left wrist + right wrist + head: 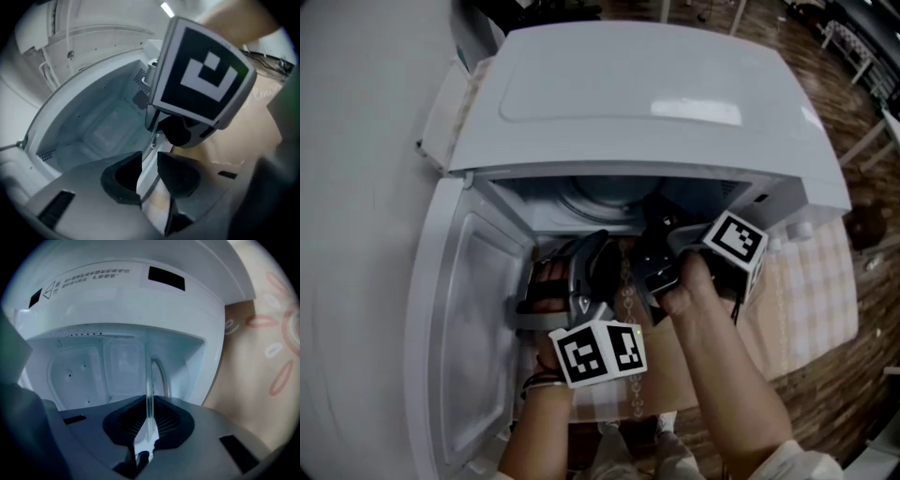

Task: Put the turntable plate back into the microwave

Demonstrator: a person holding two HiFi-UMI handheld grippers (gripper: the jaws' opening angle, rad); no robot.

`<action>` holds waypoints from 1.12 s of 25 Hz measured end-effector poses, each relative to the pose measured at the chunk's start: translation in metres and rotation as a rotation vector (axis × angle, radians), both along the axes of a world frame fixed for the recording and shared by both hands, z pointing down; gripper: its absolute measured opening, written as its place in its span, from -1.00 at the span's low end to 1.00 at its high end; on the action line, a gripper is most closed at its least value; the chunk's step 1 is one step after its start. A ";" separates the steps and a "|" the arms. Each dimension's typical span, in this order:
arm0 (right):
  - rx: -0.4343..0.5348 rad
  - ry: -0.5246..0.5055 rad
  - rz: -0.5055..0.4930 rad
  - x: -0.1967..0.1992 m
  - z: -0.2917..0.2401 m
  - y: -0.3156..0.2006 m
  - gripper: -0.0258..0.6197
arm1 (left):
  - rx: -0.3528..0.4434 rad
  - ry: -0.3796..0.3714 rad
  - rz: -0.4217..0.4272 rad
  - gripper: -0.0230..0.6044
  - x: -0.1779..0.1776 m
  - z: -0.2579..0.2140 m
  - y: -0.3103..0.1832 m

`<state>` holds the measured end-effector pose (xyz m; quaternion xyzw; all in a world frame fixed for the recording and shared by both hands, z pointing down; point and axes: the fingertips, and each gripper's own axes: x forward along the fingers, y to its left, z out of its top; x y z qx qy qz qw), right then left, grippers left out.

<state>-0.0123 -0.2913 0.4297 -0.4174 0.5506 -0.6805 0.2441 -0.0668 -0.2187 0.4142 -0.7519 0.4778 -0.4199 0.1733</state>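
**Two grippers at the microwave (pixel 647 94) opening, one clamped on the turntable plate (pixel 148 394)**

Both grippers reached into the open front of the white microwave, which sat on a cloth-covered counter (pixel 811 291) with its door (pixel 469 319) swung wide to the left in the head view.

The right gripper (pixel 148 420) had its jaws closed on the clear glass turntable plate. In the right gripper view the plate showed edge-on, as a thin upright line pinched between the dark ribbed pads. Its curved rim arced beyond them into the pale cavity (pixel 93 371). The plate was thus partly inside the microwave and in that gripper's hold, not lying on the cavity floor.

The left gripper (pixel 149 176) was just beside the right one, its jaws standing apart and gripping nothing. A pale strip ran through the gap up toward the right gripper's body, and whether that was the plate's rim could not be told. The right gripper's marker cube (pixel 201 79) filled much of the left gripper view, close in front.

From above, the left hand (pixel 548 281) and right hand (pixel 689 286) were near each other at the opening.
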 end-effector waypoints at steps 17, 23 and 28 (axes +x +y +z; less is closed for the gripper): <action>0.004 -0.009 -0.015 -0.004 -0.001 0.000 -0.76 | 0.060 -0.521 0.108 -0.80 -0.003 0.009 -0.034; -0.008 -0.022 -0.023 -0.004 -0.001 0.000 -0.76 | 0.058 -0.578 0.152 -0.79 -0.003 0.010 -0.038; -0.007 -0.027 -0.054 -0.007 -0.001 0.000 -0.76 | 0.010 -0.546 0.124 -0.82 -0.005 0.009 -0.038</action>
